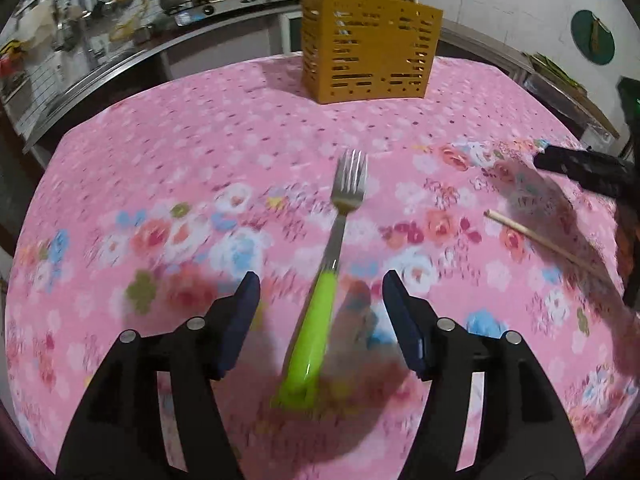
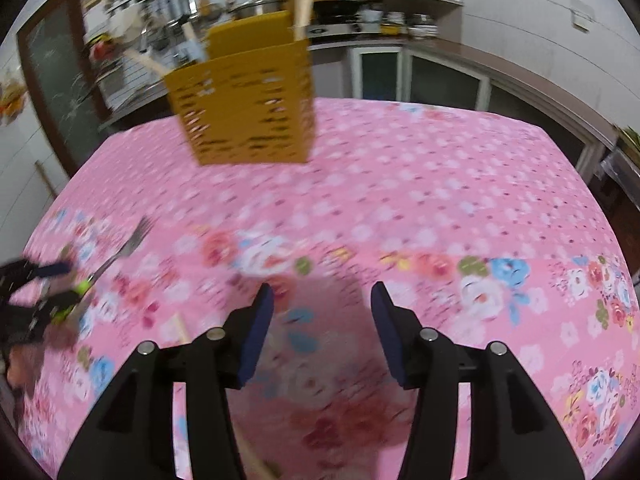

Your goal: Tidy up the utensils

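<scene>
Left tongs (image 1: 320, 300) gaping wide, straddling a fork (image 1: 320, 292) with a smooth green plastic handle and steel prongs, lying on the pink flowered worktop (image 1: 200, 152). Right tongs (image 2: 322, 312) also spread, gripping nothing. Yellow slotted holder (image 1: 366, 46) standing beyond; wooden chopstick (image 1: 536, 236) lying nearby.

A table under a pink flowered cloth (image 1: 200, 140) carries a yellow slotted holder (image 1: 368, 52) standing at its far side. A green-handled fork (image 1: 324, 276) lies near the front, tines toward the holder. A chopstick (image 1: 532, 236) lies well to its right.
</scene>
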### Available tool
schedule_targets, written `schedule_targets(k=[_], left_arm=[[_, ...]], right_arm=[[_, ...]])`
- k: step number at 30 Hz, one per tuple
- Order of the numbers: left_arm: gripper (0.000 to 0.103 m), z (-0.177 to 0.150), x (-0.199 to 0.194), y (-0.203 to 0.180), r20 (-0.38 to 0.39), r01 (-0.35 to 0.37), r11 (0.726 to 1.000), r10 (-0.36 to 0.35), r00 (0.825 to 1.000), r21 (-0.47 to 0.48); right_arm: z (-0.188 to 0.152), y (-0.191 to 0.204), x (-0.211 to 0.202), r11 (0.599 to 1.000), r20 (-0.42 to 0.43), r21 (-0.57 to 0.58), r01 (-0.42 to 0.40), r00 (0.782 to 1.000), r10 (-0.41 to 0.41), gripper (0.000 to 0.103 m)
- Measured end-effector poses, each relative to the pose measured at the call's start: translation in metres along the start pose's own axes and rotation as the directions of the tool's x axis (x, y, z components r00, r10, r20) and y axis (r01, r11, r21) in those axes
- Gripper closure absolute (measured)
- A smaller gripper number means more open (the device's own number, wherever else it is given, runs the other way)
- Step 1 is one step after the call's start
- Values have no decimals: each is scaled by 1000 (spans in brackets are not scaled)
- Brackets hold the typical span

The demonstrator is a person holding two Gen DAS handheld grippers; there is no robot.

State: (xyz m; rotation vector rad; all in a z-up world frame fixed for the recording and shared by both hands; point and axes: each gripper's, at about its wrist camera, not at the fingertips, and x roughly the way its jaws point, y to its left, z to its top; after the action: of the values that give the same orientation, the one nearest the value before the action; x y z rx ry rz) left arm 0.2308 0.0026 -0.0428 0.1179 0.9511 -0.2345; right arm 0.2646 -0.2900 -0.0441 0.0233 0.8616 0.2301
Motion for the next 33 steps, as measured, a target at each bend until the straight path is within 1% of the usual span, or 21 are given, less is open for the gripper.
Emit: schedule_targets(k=[1,3,5,7,8,10,11,12,16,18,19,21,22,25,28,31,32,33], left_arm=[[43,6,7,-2,-20,9,1000,-9,1000,11],[51,14,16,-5,-42,24,1000,-23,999,19],[73,22,26,-9,-73,45,999,-44,996,22],[78,28,33,-12,-88,43,999,-41,995,27],[85,30,35,-13,-91,39,999,-36,995,34],[90,36,40,-13,-104,43,998,-39,994,35],[94,40,42,-12,-108,46,999,-43,993,27],[95,42,43,-11,-111,45,999,-43,993,19],[98,49,47,1,-126,78,995,-86,988,-68],[98,49,47,0,-124,70,995,-78,989,-66],[98,48,47,-1,-121,64,996,-70,990,-59],[98,48,47,-3,-121,59,997,-65,990,-56],[98,48,47,-2,-123,61,996,-69,990,-61],[98,51,49,0,-140,73,994,-85,987,-86],[98,55,51,2,-158,76,992,-92,983,-105],[98,62,57,5,-172,79,987,-102,980,-137],[98,65,59,5,-177,77,986,-103,979,-146],[98,66,60,5,-181,75,986,-101,978,-149]], right_arm=[[-2,5,-2,1000,-5,-14,-18,1000,18,51],[-7,16,-3,997,-25,-48,-54,998,53,49],[-11,28,-3,993,-52,-91,-73,996,69,48],[-14,38,-2,988,-76,-123,-91,994,82,48],[-16,43,-2,985,-87,-141,-98,993,86,48],[-18,50,0,982,-103,-162,-99,991,83,48],[-19,55,3,980,-114,-169,-101,990,83,48],[-21,57,5,980,-123,-173,-100,989,80,48],[-24,70,18,977,-160,-201,-76,986,44,48],[-25,74,22,974,-165,-220,-58,986,22,50],[-24,75,22,972,-160,-228,-51,987,14,52],[-19,73,24,977,-164,-206,-49,986,15,77],[-15,68,25,983,-163,-182,-32,987,2,81],[-1,52,31,993,-174,-113,-24,985,4,83],[9,38,42,996,-186,-81,21,982,-36,85],[21,18,51,1000,-217,20,17,976,-13,85],[25,15,53,999,-240,48,11,971,1,85],[27,16,54,999,-260,50,20,965,-6,85]])
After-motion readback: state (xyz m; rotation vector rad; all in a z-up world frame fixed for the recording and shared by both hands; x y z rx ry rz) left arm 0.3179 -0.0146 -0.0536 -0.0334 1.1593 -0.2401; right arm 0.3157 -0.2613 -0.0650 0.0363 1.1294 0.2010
